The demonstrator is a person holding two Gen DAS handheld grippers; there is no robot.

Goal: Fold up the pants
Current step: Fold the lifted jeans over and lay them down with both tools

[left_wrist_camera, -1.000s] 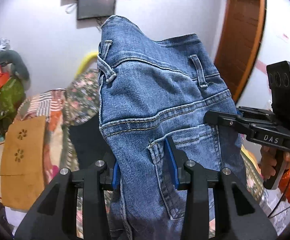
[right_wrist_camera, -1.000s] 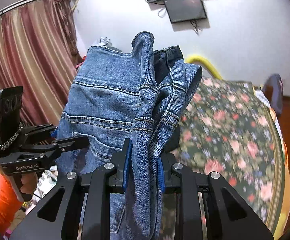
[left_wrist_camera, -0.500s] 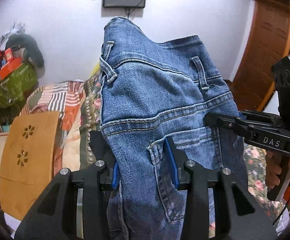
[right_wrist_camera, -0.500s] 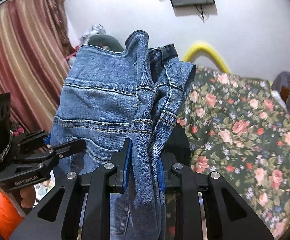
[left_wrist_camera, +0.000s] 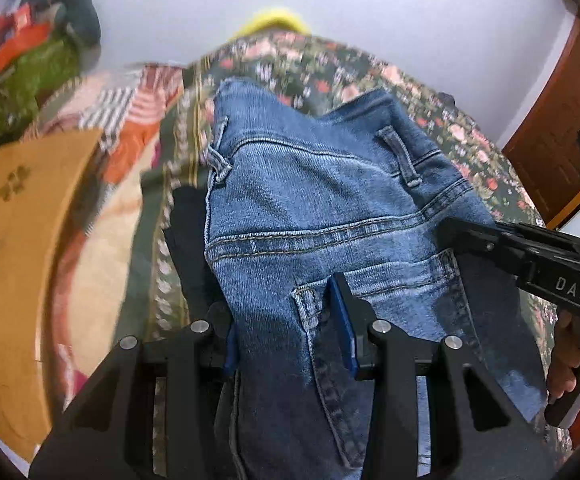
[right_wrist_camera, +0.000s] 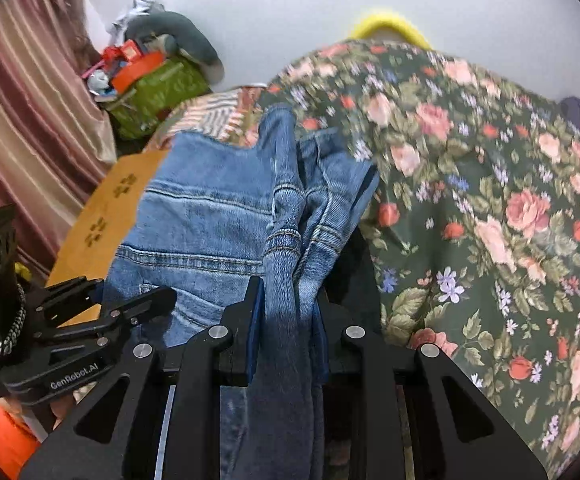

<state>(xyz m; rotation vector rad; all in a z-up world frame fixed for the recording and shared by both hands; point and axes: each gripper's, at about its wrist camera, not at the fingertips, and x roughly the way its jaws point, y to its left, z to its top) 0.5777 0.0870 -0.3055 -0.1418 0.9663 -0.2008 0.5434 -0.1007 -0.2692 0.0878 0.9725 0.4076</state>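
Note:
Blue denim pants (left_wrist_camera: 322,208) hang doubled over, held in the air above a floral bedspread (right_wrist_camera: 490,208). My left gripper (left_wrist_camera: 286,320) is shut on the pants near a back pocket. My right gripper (right_wrist_camera: 286,312) is shut on a bunched fold of the pants (right_wrist_camera: 218,216) at their other side. The right gripper also shows at the right of the left wrist view (left_wrist_camera: 450,236), and the left gripper at the lower left of the right wrist view (right_wrist_camera: 146,304). The pant legs drop out of sight below both cameras.
A dark garment (left_wrist_camera: 190,248) lies on the bed under the pants. A tan cardboard piece (left_wrist_camera: 14,264) and a striped cloth (left_wrist_camera: 130,104) lie at the left. A cluttered green bag (right_wrist_camera: 158,88) stands by the curtain (right_wrist_camera: 14,128). A wooden door (left_wrist_camera: 558,120) is at the right.
Both grippers have tilted down toward the bed with the pants; the wall screen has left the view and the bedspread now fills it. Both grips are unchanged.

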